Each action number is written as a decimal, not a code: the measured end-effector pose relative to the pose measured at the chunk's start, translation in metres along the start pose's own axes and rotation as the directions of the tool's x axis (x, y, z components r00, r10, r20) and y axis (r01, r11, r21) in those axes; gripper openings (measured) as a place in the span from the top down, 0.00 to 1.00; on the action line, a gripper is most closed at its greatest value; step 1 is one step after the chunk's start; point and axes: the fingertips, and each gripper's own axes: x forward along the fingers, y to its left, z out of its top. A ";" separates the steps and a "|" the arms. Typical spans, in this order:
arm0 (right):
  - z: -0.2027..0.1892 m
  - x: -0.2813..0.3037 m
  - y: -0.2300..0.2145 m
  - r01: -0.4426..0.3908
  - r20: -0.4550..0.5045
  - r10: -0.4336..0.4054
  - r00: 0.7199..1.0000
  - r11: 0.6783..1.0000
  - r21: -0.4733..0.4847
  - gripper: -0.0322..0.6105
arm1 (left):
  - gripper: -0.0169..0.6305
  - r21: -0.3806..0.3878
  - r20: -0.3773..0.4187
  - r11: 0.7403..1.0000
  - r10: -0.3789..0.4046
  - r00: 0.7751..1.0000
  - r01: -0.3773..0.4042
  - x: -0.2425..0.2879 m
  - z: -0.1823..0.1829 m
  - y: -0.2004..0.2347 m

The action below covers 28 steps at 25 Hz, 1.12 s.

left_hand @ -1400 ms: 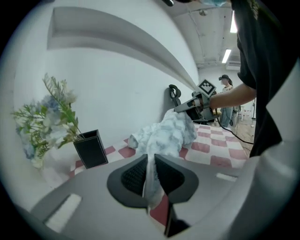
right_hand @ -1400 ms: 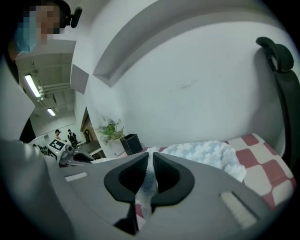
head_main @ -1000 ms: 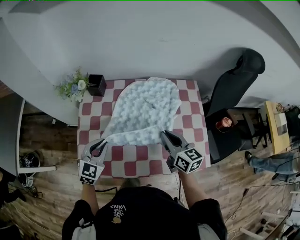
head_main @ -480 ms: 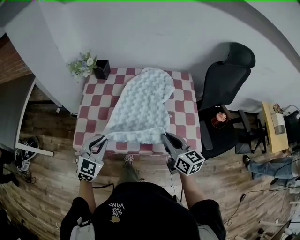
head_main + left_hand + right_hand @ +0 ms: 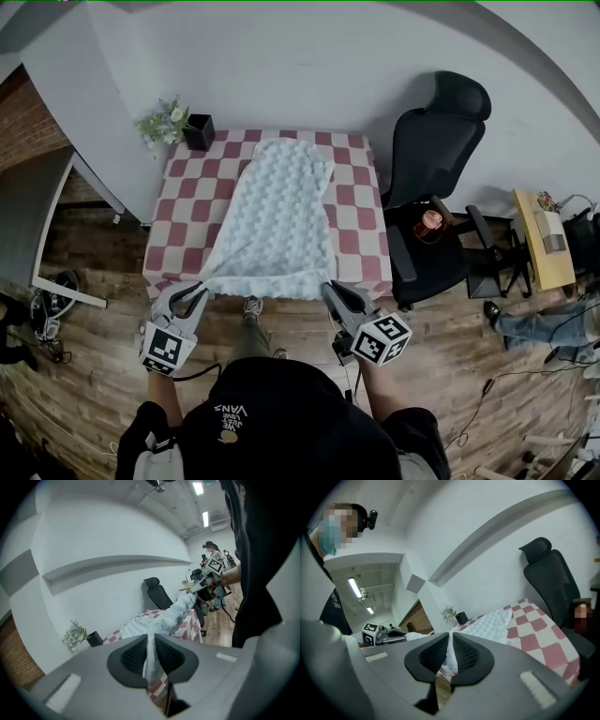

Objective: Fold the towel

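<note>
A pale blue bubble-textured towel [image 5: 279, 220] lies lengthwise down the red-and-white checked table [image 5: 187, 206], its near edge hanging just past the table's front. My left gripper [image 5: 200, 293] is shut on the towel's near left corner [image 5: 151, 651]. My right gripper [image 5: 328, 287] is shut on the near right corner [image 5: 451, 654]. Both grippers hang in front of the table over the wooden floor, with the towel's near edge stretched between them. In the left gripper view the towel [image 5: 159, 620] runs across to the other gripper.
A black pot with flowers [image 5: 186, 127] stands at the table's far left corner. A black office chair [image 5: 433, 141] is close to the table's right side, with a small side table [image 5: 542, 234] beyond it. A white wall runs behind. Wooden floor [image 5: 103, 375] surrounds me.
Both grippers have pulled back toward me with the towel corners, from over the table's front part to beyond its front edge. The towel has slid along and stretched out longer and flatter.
</note>
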 end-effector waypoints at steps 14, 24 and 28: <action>-0.016 -0.043 0.042 -0.020 0.033 0.018 0.999 0.997 0.076 0.90 | 0.90 0.065 0.028 0.995 -0.080 0.996 0.078 -0.050 0.015 -0.019; 0.030 -0.008 -0.007 0.117 0.107 -0.112 0.988 0.992 -0.039 0.90 | 0.90 0.141 0.106 0.987 -0.089 0.990 0.074 0.028 0.036 0.024; 0.046 0.017 -0.030 0.160 0.119 -0.153 0.981 0.986 -0.055 0.90 | 0.90 0.147 0.117 0.985 -0.107 0.987 0.089 0.065 0.042 0.051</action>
